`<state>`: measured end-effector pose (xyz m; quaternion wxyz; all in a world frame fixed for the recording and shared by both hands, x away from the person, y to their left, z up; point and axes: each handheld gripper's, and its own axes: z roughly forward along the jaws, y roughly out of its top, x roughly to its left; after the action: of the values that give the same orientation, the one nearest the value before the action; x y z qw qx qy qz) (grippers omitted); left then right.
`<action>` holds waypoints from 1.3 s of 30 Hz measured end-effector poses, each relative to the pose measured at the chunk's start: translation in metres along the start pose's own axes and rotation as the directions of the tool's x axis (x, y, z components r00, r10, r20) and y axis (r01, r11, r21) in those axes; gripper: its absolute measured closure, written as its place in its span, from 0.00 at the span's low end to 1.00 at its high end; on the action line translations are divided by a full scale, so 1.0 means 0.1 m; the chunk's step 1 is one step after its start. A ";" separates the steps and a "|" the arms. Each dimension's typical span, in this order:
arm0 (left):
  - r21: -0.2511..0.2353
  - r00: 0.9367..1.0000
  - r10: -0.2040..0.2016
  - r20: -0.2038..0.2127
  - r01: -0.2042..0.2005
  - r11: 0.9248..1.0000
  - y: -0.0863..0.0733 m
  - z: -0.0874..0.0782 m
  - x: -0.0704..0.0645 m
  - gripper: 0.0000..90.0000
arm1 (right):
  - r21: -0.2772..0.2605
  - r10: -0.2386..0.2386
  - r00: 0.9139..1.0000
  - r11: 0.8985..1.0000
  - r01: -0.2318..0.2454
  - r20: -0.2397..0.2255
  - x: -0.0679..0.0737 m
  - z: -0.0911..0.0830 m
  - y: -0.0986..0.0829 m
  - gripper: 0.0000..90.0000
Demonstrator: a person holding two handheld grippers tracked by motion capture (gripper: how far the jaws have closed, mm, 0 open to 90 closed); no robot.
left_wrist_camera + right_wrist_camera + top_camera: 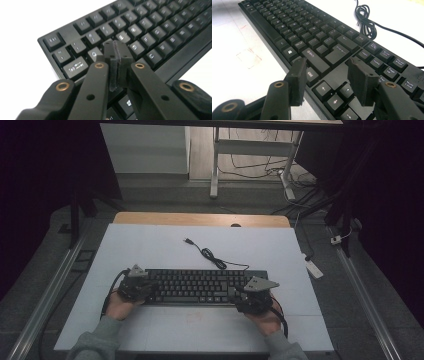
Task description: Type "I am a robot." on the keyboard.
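High view: the keyboard is laid square across the near middle of the white table, a gripper at each end. The left gripper is pressed shut into one blunt tip over the keyboard's Q and W keys — probably to strike a single key. The right gripper is held with its jaws apart above the keyboard's arrow keys.

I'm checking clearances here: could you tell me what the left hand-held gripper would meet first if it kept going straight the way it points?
Most likely the keyboard: the left hand-held gripper, jaws pressed together, aims down at the letter keys beside Tab. How far above them its tips are is unclear.
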<state>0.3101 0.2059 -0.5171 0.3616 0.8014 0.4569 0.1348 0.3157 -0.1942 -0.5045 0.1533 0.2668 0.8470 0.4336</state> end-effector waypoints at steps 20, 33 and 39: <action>-0.113 0.999 -0.026 0.043 0.030 0.993 0.03 -0.19 0.04 0.46 | 0.003 0.002 1.000 1.000 -0.002 0.004 -0.01 -0.01 0.00 0.55; -0.119 0.998 -0.017 0.060 0.024 0.993 0.04 -0.22 0.04 0.41 | -0.002 0.004 1.000 1.000 -0.004 0.006 -0.01 -0.03 -0.01 0.55; -0.123 0.998 -0.010 0.065 0.018 0.992 0.05 -0.23 0.03 0.40 | -0.010 0.010 1.000 1.000 -0.010 0.006 -0.02 -0.04 -0.02 0.55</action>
<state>0.3028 0.2175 -0.4983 0.4257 0.7782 0.4416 0.1345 0.3149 -0.1988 -0.5035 0.1551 0.2718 0.8429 0.4377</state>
